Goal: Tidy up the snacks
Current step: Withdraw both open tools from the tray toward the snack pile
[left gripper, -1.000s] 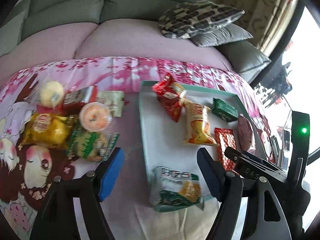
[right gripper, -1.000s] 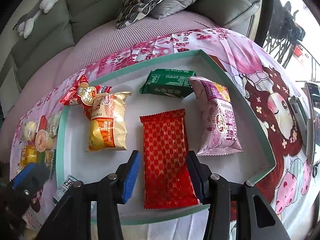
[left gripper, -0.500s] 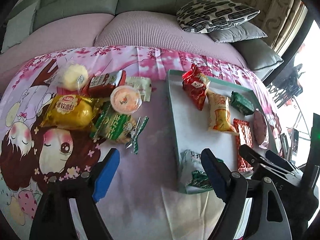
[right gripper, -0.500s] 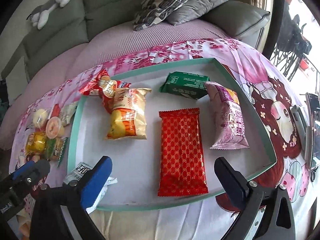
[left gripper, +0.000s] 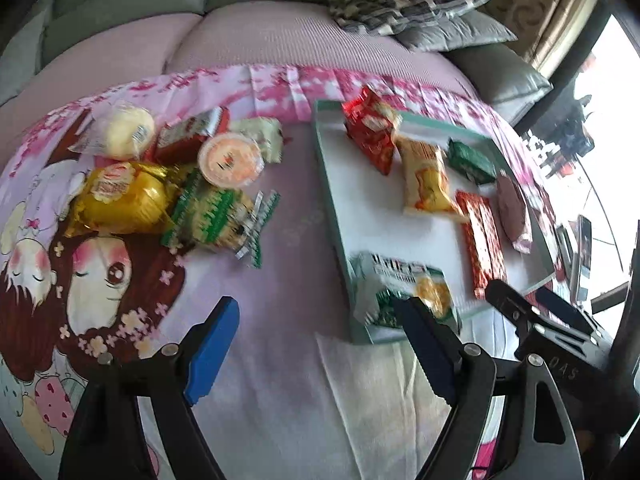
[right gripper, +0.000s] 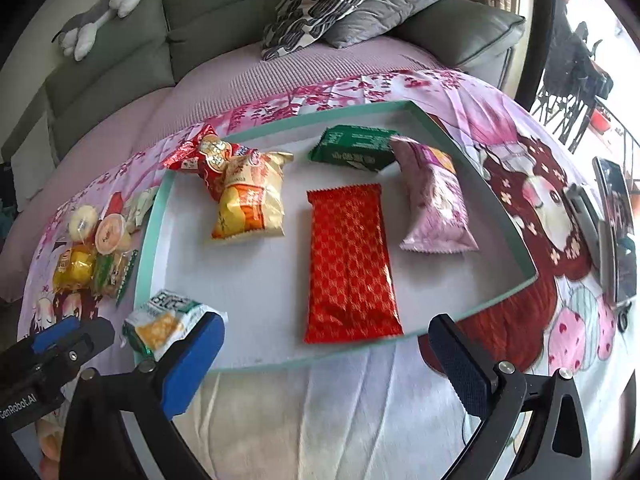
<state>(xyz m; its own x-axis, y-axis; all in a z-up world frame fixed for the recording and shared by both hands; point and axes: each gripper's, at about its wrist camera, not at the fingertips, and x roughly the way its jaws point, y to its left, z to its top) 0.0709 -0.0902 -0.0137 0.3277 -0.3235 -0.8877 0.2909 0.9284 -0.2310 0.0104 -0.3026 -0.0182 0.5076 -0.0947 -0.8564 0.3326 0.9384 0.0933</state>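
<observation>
A teal-rimmed white tray [right gripper: 152, 240] lies on the pink printed cloth. In it are a long red pack [right gripper: 348, 260], a yellow chip bag [right gripper: 250, 204], a red bag [right gripper: 204, 156], a green pack [right gripper: 354, 148] and a purple bag [right gripper: 434, 200]. A green-and-white pack [left gripper: 400, 292] rests on the tray's near-left corner. My right gripper [right gripper: 326, 360] stands wide open at the tray's near edge, holding nothing. My left gripper [left gripper: 320, 344] is open over bare cloth left of the tray. The loose pile includes a gold pack [left gripper: 120, 196], a jelly cup [left gripper: 231, 160] and a green-striped pack [left gripper: 216, 216].
A phone [right gripper: 616, 232] lies on the cloth right of the tray. A white cloth [right gripper: 360, 420] covers the near edge. Behind are a grey-green sofa, patterned cushions [right gripper: 320, 4] and a plush toy [right gripper: 100, 12].
The right jaws spread wide from either side of the long red pack and drew back toward the tray's near edge. The left gripper shifted left, off the green-and-white pack, and widened slightly.
</observation>
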